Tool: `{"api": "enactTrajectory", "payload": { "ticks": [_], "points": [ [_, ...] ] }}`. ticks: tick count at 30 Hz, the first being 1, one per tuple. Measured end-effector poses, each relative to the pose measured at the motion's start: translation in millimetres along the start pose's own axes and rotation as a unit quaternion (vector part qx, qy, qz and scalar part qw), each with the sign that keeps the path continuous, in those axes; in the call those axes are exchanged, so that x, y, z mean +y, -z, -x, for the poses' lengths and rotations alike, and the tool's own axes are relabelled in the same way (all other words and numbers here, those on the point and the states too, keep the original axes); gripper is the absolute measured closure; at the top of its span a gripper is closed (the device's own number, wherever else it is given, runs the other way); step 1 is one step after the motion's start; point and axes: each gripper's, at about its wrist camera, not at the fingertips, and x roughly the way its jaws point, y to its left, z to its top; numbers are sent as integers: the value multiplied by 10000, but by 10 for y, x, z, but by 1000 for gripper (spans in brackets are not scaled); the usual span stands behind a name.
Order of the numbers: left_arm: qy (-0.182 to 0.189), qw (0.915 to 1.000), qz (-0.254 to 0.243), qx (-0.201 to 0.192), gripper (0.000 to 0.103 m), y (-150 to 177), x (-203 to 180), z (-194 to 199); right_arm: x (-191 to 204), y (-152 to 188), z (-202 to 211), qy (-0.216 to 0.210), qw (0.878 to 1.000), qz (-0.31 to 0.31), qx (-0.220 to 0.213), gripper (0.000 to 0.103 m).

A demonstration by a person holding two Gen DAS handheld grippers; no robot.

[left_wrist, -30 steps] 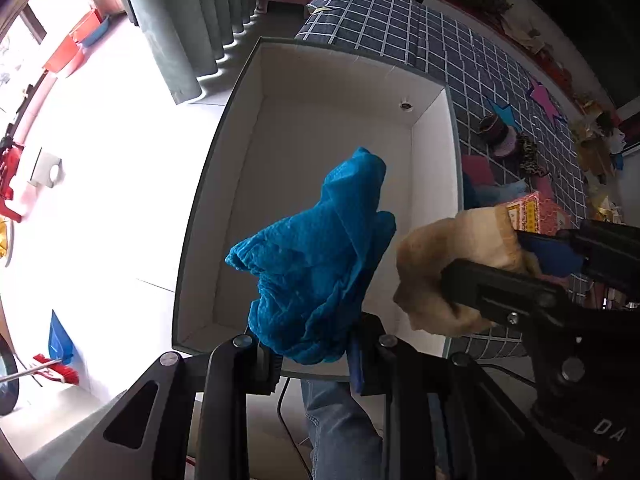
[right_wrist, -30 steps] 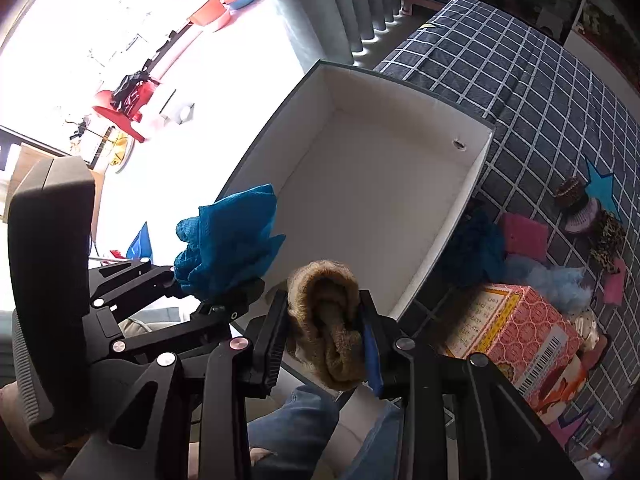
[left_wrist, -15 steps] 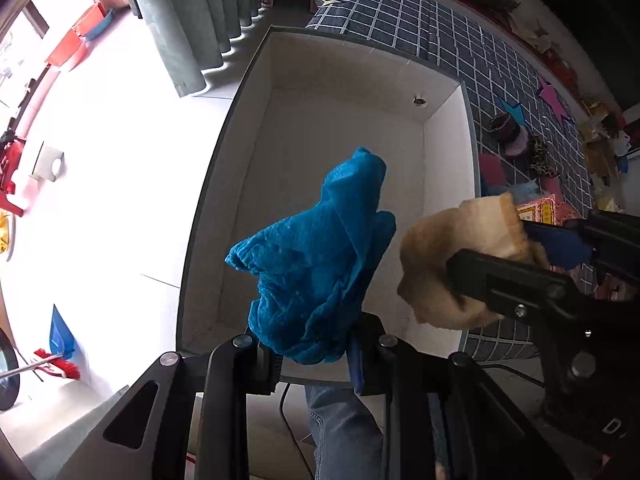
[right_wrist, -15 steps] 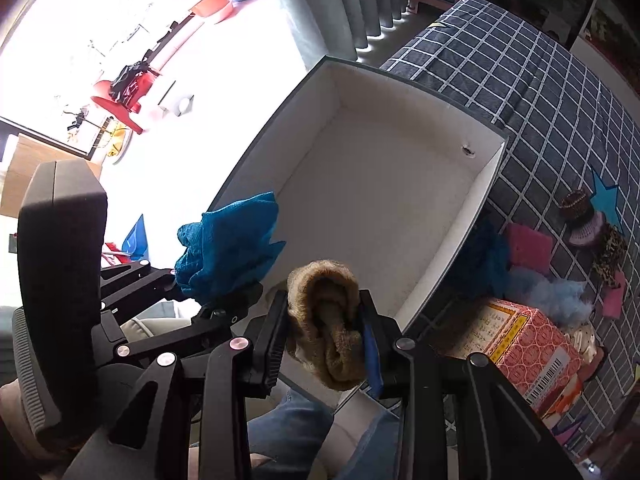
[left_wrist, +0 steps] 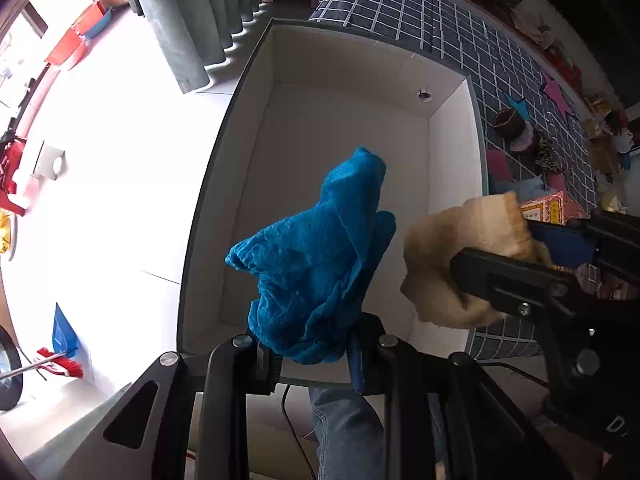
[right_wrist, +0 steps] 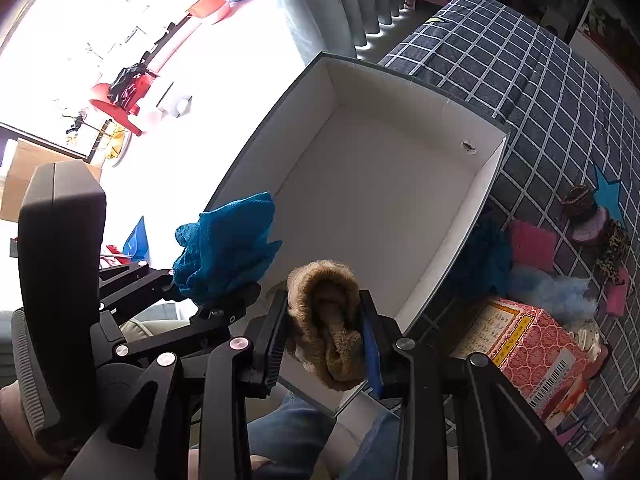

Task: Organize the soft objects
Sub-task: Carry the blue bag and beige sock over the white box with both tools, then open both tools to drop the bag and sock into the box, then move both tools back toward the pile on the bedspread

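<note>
The left gripper is clenched on a crumpled blue cloth, which stands up from between its 2 fingers above the white box. Just to its right, the right gripper clamps a tan fuzzy sock, also over the box's near edge. Right of the right gripper, a red patterned carton and more soft pieces lie on the checked cloth.

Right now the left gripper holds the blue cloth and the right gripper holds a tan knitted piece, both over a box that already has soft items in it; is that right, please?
Not quite: the white box holds nothing, as the right wrist view shows. The left gripper does hold the blue cloth, and the right gripper the tan knitted piece, both over it.
</note>
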Motion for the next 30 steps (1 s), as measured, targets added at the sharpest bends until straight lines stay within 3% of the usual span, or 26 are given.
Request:
{"api": "enactTrajectory", "payload": {
  "ticks": [11,14,15,18,19,21,24,27,30],
  "points": [
    [-4,10000,-22,33,73,16,0,-14,-9,3,-2,-17,10000,-21,0,68],
    [-46,10000,-69,-46,65,22,-14,12,-9,5,-11,-100,9999,-11,36,68],
    [-64,9999,-99,-88,57,24,-20,31,-9,5,-12,-136,9999,-13,41,66],
    [-79,9997,-119,-188,30,23,-27,70,11,19,14,-111,9999,7,-31,32],
    [-67,9996,-91,-246,22,20,-24,92,18,21,29,-68,10000,15,-68,31],
    [-54,9994,-49,-343,20,14,-7,121,19,10,51,-75,9999,11,-102,29],
    [-41,9988,134,-462,1,-19,44,152,-23,-2,83,200,9997,-36,-154,2],
    [172,9980,389,-457,1,-65,111,134,-108,7,170,-72,9994,-223,-270,1],
    [343,9973,575,-293,1,-105,148,84,-129,8,256,-52,9989,-245,-385,1]
  ]
}}
